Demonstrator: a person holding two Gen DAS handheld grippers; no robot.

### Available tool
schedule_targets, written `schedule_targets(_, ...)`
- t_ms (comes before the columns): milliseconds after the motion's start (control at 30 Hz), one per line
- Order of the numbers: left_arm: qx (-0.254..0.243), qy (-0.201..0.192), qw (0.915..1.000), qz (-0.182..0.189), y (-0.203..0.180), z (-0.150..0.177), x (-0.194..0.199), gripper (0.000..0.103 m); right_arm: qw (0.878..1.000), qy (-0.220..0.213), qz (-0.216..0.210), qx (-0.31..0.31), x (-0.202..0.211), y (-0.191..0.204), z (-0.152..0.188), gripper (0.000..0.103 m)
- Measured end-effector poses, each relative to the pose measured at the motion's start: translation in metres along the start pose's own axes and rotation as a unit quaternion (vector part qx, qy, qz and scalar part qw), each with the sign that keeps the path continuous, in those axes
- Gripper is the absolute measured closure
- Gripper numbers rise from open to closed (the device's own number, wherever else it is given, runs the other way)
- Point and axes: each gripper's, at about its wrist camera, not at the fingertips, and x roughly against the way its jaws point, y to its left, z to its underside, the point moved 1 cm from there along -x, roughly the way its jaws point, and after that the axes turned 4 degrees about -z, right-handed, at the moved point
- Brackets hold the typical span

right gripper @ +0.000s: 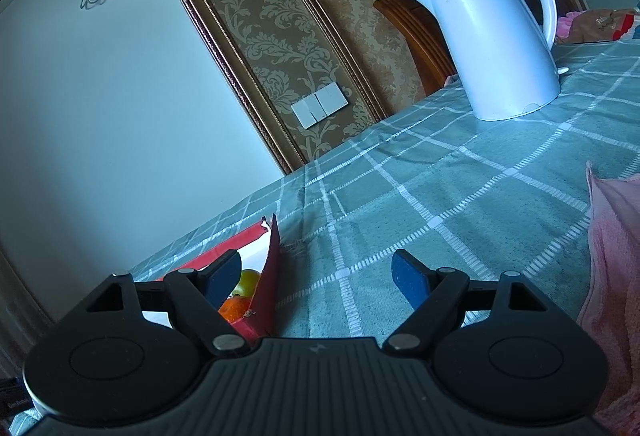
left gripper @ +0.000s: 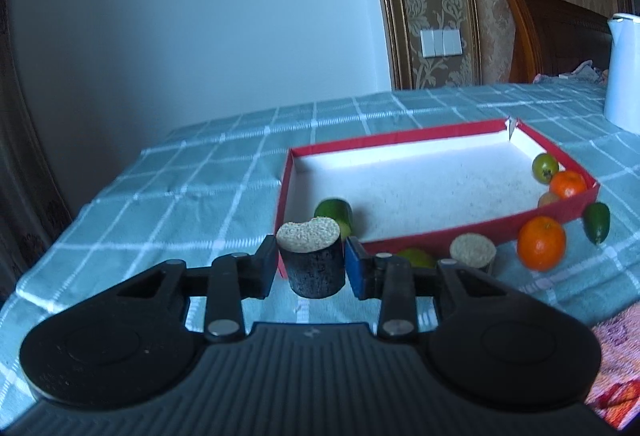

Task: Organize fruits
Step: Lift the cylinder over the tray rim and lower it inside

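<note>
Left gripper [left gripper: 311, 261] clamps dark-skinned cut fruit piece [left gripper: 312, 260], raised to clear red box [left gripper: 440, 236] wall ahead. Right gripper [right gripper: 316, 278] wide, empty, straddling box corner.

A box [left gripper: 440, 192] was set on the table [left gripper: 200, 172]; two fruits [left gripper: 567, 183] were tucked in its three o'clock corner, a kettle [right gripper: 492, 32] at one o'clock.

Two sugarcane chunks: one [left gripper: 313, 262] between the left tongs, one [left gripper: 473, 251] to their right. Two oranges [left gripper: 541, 243] [left gripper: 567, 184] and four green fruits [left gripper: 335, 214] [left gripper: 418, 257] [left gripper: 545, 167] [left gripper: 596, 222] lie ahead and rightward. One red box [left gripper: 480, 232], one white kettle [right gripper: 492, 36].
</note>
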Motion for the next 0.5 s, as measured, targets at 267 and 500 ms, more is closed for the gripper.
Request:
schedule_targets(267,0.023,-0.001,0.9993,-0.029,0.025,-0.001,-0.006,0.069,1.000,-0.001,-0.003,-0.001,0.000,0.000,0.000,0.021)
schedule_targets(500,0.052,0.012,0.9984,-0.018,0.025,-0.013,-0.021,0.073,1.000,0.001,-0.007,0.001,0.001,0.001,0.000,0.021)
